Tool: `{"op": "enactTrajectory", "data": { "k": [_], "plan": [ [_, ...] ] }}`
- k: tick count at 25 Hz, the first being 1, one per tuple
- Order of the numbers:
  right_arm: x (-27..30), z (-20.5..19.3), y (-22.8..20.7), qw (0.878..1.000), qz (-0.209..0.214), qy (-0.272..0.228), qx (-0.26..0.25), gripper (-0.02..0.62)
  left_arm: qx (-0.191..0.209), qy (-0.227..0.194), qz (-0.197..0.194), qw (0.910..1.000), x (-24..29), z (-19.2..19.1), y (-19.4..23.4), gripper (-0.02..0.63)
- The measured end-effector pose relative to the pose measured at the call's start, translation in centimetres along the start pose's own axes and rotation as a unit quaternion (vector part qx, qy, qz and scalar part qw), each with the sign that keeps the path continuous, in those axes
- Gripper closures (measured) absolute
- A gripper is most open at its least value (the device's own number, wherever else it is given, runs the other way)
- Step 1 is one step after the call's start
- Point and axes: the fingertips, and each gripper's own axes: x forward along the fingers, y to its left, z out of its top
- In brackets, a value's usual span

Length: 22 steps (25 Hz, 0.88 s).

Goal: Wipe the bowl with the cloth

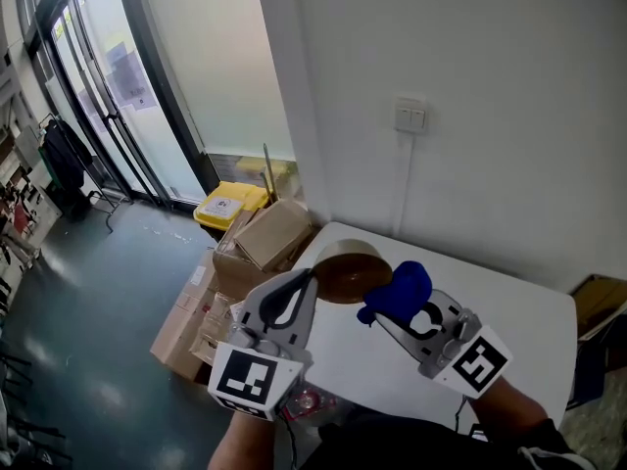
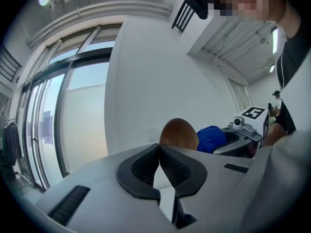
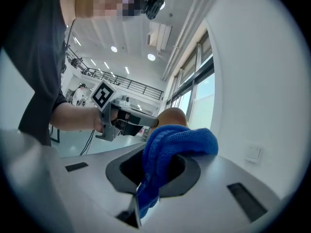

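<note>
Left gripper: jaws closed tight on the rim of the bowl, which hangs tilted in the air above the white worktop. Right gripper: jaws clamped on the bunched blue cloth, which sits at the bowl's edge; contact cannot be confirmed. Assessment: both items are in hand and side by side. No wiped area is evident, so the wiping itself appears to remain.
</note>
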Motion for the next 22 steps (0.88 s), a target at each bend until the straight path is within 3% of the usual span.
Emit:
{"op": "enactTrajectory", "data": {
  "k": [4, 7, 10, 15, 22],
  "plan": [
    [-1.0, 1.2, 0.6, 0.997, 0.063, -0.020, 0.045, 0.552, 0.016, -0.001, -0.019, 0.9997, -0.7, 0.5, 0.0, 0.589],
    [-1.8, 2.4, 1.0, 0.990, 0.109, -0.051, 0.070, 0.552, 0.083, 0.005, -0.027, 0.9962, -1.1, 1.1, -0.5, 0.592],
    [-1.9, 2.1, 0.5, 0.993, 0.102, -0.037, 0.053, 0.552, 0.135, 0.018, -0.034, 0.9901, -1.2, 1.2, -1.6, 0.592],
    [-2.4, 2.3, 0.2, 0.990, 0.110, -0.046, 0.081, 0.552, 0.143, 0.025, -0.048, 0.9883, -1.4, 1.0, -2.8, 0.591],
    [-2.7, 3.5, -0.1, 0.988, 0.117, -0.060, 0.079, 0.552, 0.175, 0.046, -0.065, 0.9814, -2.0, 1.1, -4.0, 0.591]
  ]
}}
